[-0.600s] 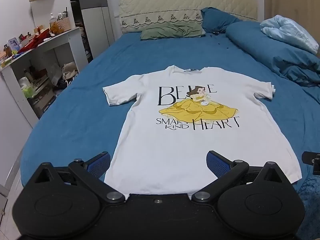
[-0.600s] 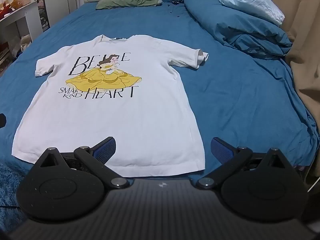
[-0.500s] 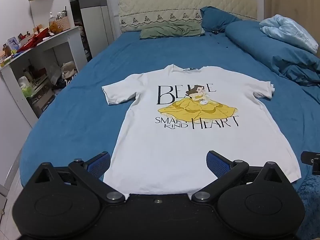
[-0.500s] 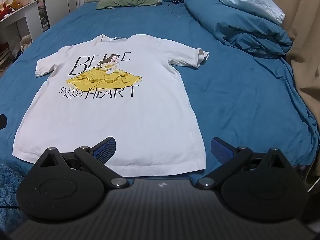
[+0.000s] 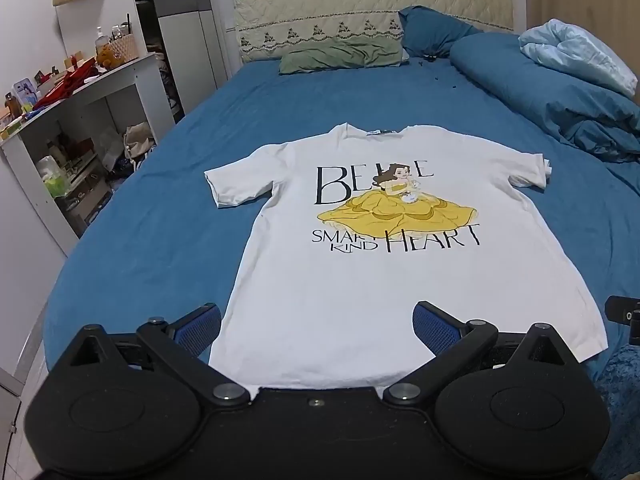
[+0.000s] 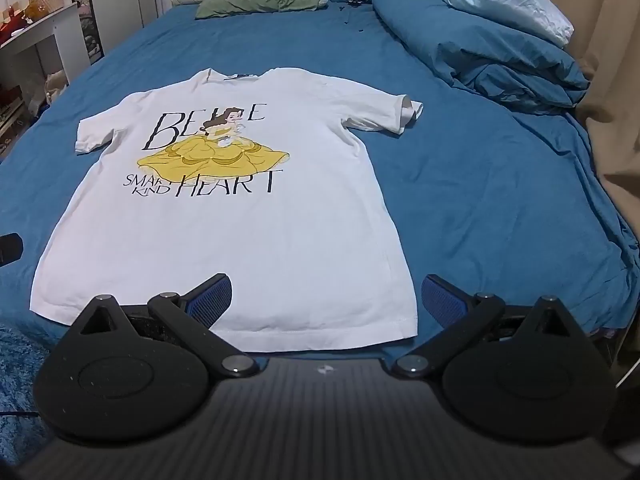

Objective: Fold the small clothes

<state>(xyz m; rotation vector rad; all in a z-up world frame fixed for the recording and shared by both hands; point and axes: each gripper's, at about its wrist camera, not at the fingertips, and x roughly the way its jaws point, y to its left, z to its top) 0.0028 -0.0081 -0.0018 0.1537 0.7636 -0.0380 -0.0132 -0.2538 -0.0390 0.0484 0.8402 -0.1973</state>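
Note:
A white T-shirt (image 5: 360, 288) with a yellow-dress princess print lies flat, face up, on the blue bed, collar away from me. It also shows in the right wrist view (image 6: 248, 232). My left gripper (image 5: 316, 326) is open and empty, hovering over the hem's left part. My right gripper (image 6: 326, 300) is open and empty over the hem's right corner. The right sleeve (image 6: 396, 118) is slightly curled at its end.
A rumpled blue duvet (image 5: 560, 92) and a light blue blanket (image 5: 576, 56) lie at the bed's right. Pillows (image 5: 344, 54) sit at the headboard. A cluttered white shelf (image 5: 80, 120) stands left of the bed. A curtain (image 6: 612, 80) hangs at the right.
Both grippers have drifted slightly; the shirt sits marginally lower and nearer in view. The shirt itself has not moved.

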